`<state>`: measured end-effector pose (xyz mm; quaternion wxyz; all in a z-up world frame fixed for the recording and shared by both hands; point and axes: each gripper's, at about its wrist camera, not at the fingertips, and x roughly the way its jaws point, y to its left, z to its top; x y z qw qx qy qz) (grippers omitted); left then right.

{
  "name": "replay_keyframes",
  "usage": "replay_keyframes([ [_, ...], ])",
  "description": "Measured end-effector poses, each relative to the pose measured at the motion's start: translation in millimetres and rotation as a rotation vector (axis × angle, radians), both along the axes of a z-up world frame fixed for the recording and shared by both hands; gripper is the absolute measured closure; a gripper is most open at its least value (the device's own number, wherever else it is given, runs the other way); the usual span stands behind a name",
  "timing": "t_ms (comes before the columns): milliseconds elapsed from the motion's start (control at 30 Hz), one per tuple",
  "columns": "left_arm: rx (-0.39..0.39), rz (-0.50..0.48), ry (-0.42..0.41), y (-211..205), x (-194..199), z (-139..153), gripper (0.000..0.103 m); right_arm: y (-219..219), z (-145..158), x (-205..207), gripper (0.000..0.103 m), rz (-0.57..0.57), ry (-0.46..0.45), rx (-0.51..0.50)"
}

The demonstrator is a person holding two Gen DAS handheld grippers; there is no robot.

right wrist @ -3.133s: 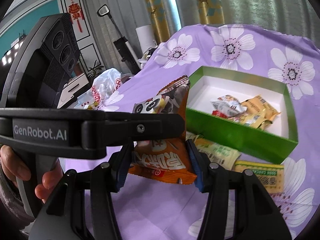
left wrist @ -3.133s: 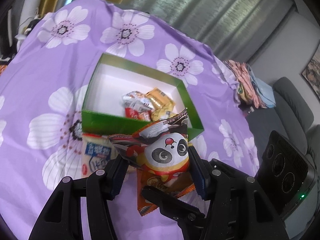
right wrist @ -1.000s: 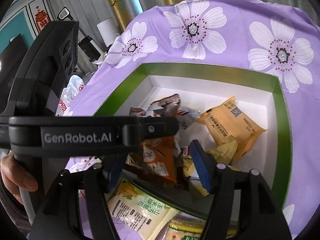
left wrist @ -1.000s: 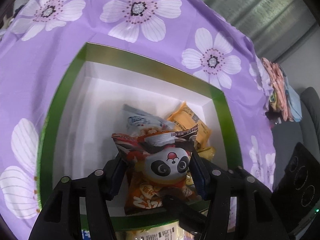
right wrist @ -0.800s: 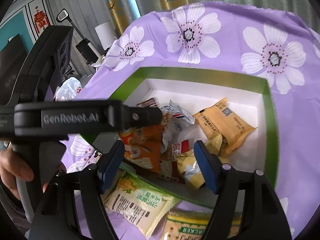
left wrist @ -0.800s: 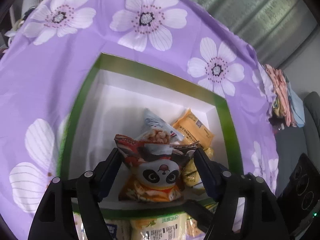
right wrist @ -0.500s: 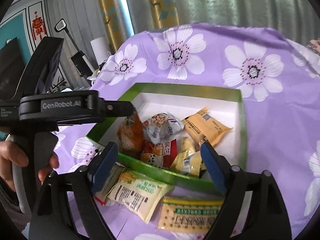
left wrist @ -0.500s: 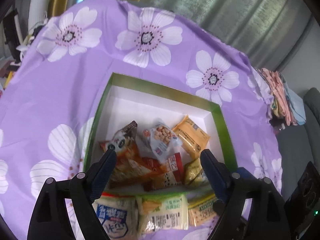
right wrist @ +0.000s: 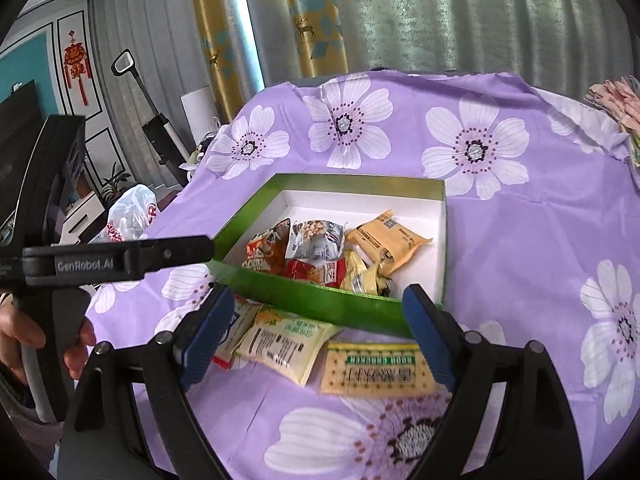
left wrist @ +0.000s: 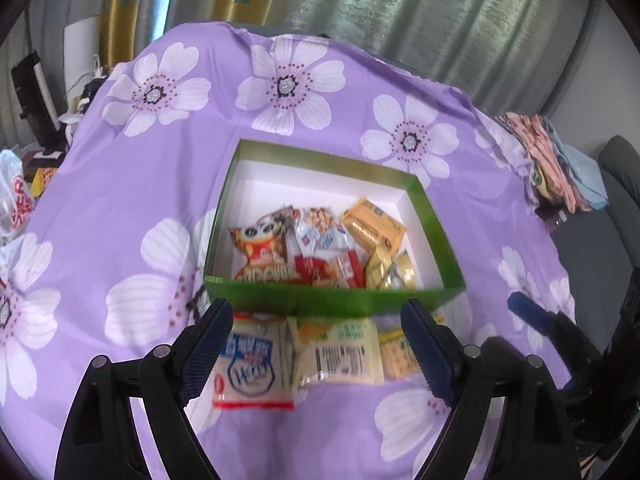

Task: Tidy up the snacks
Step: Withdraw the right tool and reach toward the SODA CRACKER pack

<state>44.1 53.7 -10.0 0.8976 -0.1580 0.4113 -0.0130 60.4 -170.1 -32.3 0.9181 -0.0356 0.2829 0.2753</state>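
Panda snack dropped into the box, both grippers pulled back empty

The panda bag that both grippers held a moment ago now lies in the green box with other snacks; the left gripper and right gripper have fingers apart, holding nothing. Three packets remain on the counter beside the box, likely next

A box sits on the cloth-covered desk with a heap of snack packets inside, crowded toward its near wall. Three more packets lie in a row on the cloth just before that wall.
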Motion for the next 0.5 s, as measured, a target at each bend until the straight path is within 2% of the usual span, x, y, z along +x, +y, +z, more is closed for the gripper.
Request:
replay_keyframes([
  [233, -0.034, 0.002, 0.02, -6.3, -26.3, -9.3, 0.017, -18.9, -8.7, -26.3, 0.016, -0.016, 0.01, -0.007],
  [500, -0.096, -0.018, 0.089, -17.7, -44.3, -38.3, 0.017, -58.4, -37.8, -36.4, 0.016, -0.083, 0.089, -0.027],
])
